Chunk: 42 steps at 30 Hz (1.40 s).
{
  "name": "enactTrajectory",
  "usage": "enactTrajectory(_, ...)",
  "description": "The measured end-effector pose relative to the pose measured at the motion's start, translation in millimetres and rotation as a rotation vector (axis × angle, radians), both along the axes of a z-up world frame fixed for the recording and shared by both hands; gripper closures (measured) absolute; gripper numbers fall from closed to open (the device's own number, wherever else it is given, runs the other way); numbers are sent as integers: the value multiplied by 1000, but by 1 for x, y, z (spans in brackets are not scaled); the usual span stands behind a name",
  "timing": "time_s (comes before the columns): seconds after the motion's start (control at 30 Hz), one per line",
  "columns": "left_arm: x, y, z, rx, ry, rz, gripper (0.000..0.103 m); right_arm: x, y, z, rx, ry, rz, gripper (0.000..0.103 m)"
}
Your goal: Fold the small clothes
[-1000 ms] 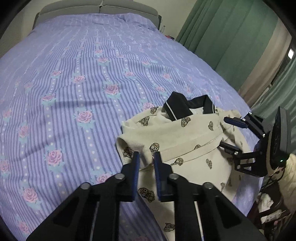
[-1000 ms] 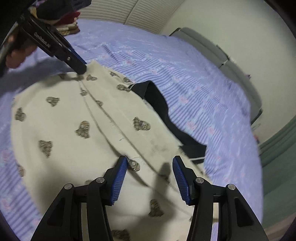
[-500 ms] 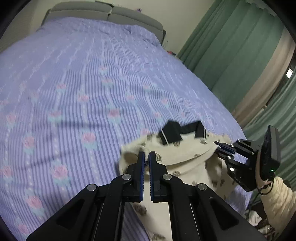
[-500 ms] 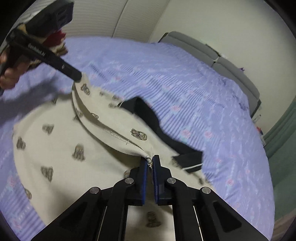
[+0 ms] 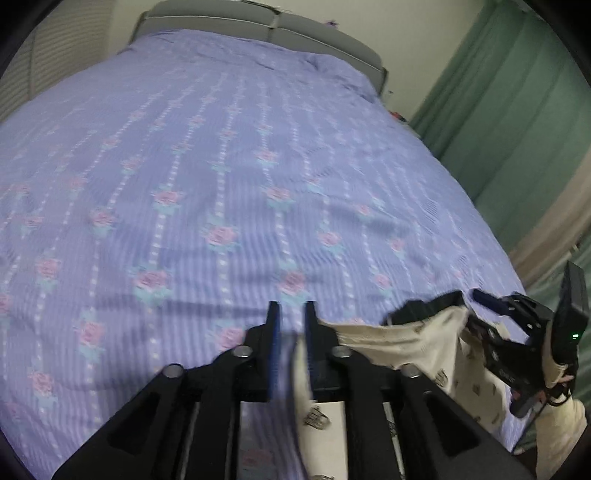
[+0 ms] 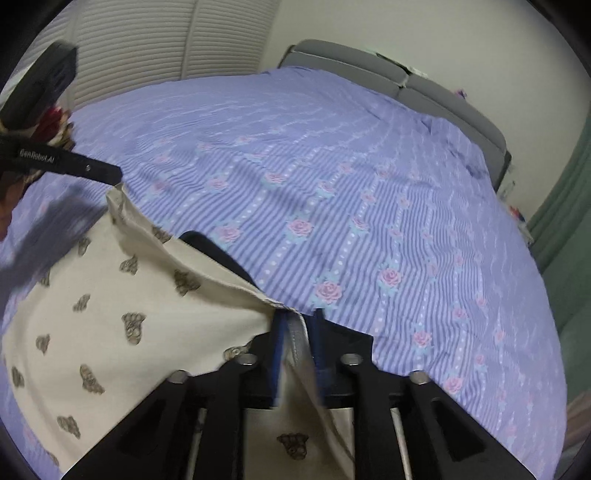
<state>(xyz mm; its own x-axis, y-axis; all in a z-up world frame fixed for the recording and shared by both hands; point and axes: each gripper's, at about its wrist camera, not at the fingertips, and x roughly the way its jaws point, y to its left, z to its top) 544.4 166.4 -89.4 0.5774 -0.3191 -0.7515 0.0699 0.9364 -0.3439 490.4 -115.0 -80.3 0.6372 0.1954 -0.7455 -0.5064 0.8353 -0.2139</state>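
Bedspread [image 5: 221, 184] fills nearly the whole scene: lilac stripes with rows of pink roses, lying flat and bare right up to the grey headboard [image 5: 258, 26], so most of the bed is open room beyond the grippers. Green curtains [image 5: 517, 129] hang close along the bed's right edge, and slatted white doors [image 6: 147, 40] stand behind the far left side.

At the near edge lies the small cream shirt [image 6: 110, 314], printed with brown bear faces, its dark collar [image 6: 221, 254] turned toward the headboard. One edge of it is lifted off the cover and stretched between the 2 grippers.

The left gripper [image 5: 291, 325] has cloth between its blue pads; its jaws have just been opening a little, and through the blur I cannot tell whether they pinch it. The right gripper [image 6: 297, 332] has a fold of the shirt's edge running between its fingers; its jaws have also just been opening, and there too the grip is unclear.

A cream sleeve [image 5: 561, 417] shows behind the right gripper.
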Motion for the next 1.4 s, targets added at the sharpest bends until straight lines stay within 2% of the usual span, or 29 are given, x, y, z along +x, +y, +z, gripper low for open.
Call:
enactTrajectory(0.03, -2, 2, 3, 23, -12, 21, 79, 2, -4, 3, 19, 2, -21, 48)
enactTrajectory(0.13, -17, -7, 16, 117, -71, -27, 79, -3, -17, 14, 79, 2, -44, 47)
enactTrajectory(0.2, -32, -19, 26, 177, -122, -77, 73, -14, -29, 25, 109, -27, -60, 47)
enactTrajectory(0.33, -62, -47, 40, 235, -194, -187, 69, -42, -58, 40, 164, -64, -82, 46)
enactTrajectory(0.47, -79, -82, 44, 225, -210, -283, 69, -69, -92, 44, 175, -90, -117, 46)
enactTrajectory(0.67, -91, -140, 40, 195, -207, -417, 69, -92, -129, 28, 126, -78, -153, 46)
enactTrajectory(0.77, -89, -166, 31, 168, -180, -458, 69, -90, -143, 18, 154, -37, -165, 46)
enactTrajectory(0.9, -81, -188, 21, 102, -144, -481, 69, -88, -157, 8, 261, -7, -197, 47)
enactTrajectory(0.97, -74, -197, 17, 79, -131, -484, 69, -84, -159, 4, 306, 6, -211, 50)
enactTrajectory(1.03, -70, -203, 15, 65, -118, -490, 69, -78, -155, -2, 317, 25, -214, 61)
enactTrajectory(1.2, -54, -216, 5, 57, -79, -498, 69, -65, -152, -18, 319, 90, -232, 74)
enactTrajectory(1.27, -48, -219, -1, 67, -67, -494, 69, -60, -156, -22, 353, 114, -241, 76)
enactTrajectory(1.33, -42, -221, -7, 81, -60, -490, 69, -56, -159, -23, 374, 123, -249, 93)
enactTrajectory(1.4, -37, -221, -11, 96, -58, -489, 69, -54, -163, -19, 401, 117, -261, 96)
